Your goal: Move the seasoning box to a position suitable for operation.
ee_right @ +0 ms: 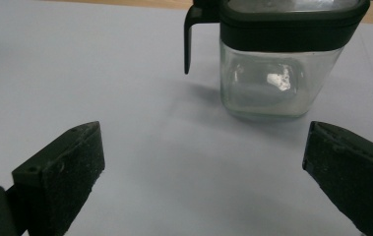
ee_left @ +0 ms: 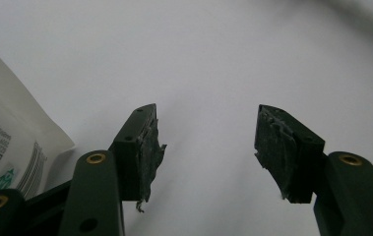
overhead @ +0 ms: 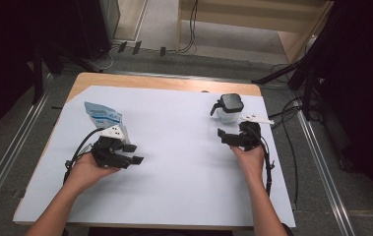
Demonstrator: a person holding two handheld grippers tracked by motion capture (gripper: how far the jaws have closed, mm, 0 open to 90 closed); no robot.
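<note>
Both your left gripper (overhead: 136,153) and right gripper (overhead: 222,135) gape empty; the jar (overhead: 227,109) by the desk's far right corner remains ungrasped.

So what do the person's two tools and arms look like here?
Both tools, left tool and right tool, are black, each topped by a grey three-cornered plate and trailing a black cable. The jaws carry worn, frayed dark pads. Brass-coloured fasteners dot the left linkage. No sleeves show on the forearms.

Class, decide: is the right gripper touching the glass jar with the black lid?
Apart. In the right gripper view, the right gripper has its jaws wide open, with bare white table cover between them and the glass jar standing beyond.
</note>
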